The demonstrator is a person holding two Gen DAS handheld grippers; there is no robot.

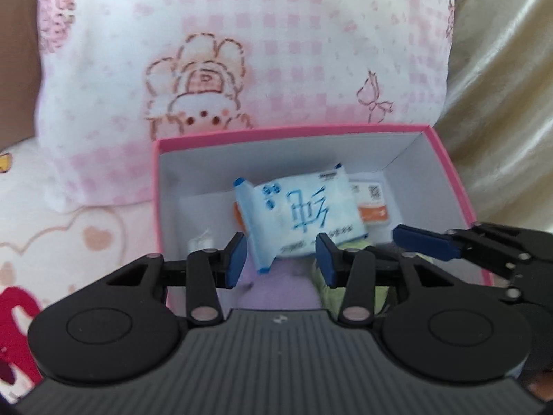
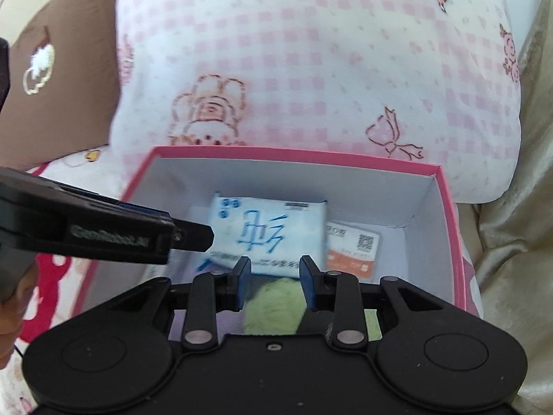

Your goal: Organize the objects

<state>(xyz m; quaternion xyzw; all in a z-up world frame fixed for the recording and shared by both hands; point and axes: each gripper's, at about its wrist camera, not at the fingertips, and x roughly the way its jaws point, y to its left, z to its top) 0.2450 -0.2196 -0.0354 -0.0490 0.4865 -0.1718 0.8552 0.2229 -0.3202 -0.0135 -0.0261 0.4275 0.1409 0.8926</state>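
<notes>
A: Our tissue pack [image 2: 268, 233] lies inside the pink box [image 2: 452, 228], white floor bare toward its left wall.

B: Above its near edge, our left gripper [image 1: 281, 259] and right gripper [image 2: 274, 278] both gape, holding nothing.

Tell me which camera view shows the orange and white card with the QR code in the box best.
The right wrist view. There the card lies mostly uncovered on the floor of the pink box, right of the tissue pack, its QR code visible. In the left wrist view, the tissue pack covers its left part and it appears smaller.
</notes>
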